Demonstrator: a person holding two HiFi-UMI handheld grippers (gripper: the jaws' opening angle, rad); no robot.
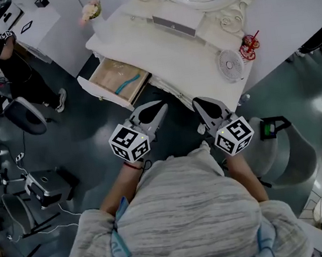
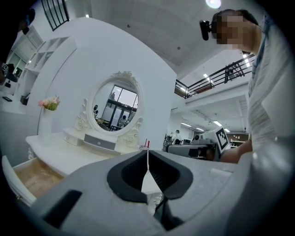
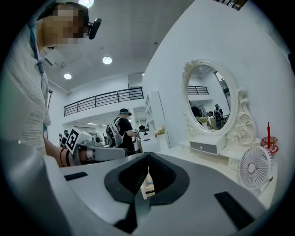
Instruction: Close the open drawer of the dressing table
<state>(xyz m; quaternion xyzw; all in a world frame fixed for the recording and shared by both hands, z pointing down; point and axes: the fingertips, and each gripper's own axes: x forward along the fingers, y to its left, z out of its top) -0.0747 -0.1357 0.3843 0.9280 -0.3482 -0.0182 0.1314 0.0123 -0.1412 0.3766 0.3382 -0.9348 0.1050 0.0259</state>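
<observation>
One drawer (image 1: 109, 74) is seen pulled open on the single dressing table (image 1: 165, 50), while two tools, the left gripper (image 1: 158, 112) and the right gripper (image 1: 201, 107), are held closed, empty.

Lab-type hall w/ mezzanine railing (image 3: 101, 99), ceiling spots (image 3: 107, 60), floor gear (image 1: 49, 185), dressing table (image 1: 168, 52)

L tongs (image 1: 159, 109) & R tongs (image 1: 200, 104) held out level ahead of the chest, side by side, slightly apart. Jaws on both closed tip to tip, nothing betw. them.
</observation>
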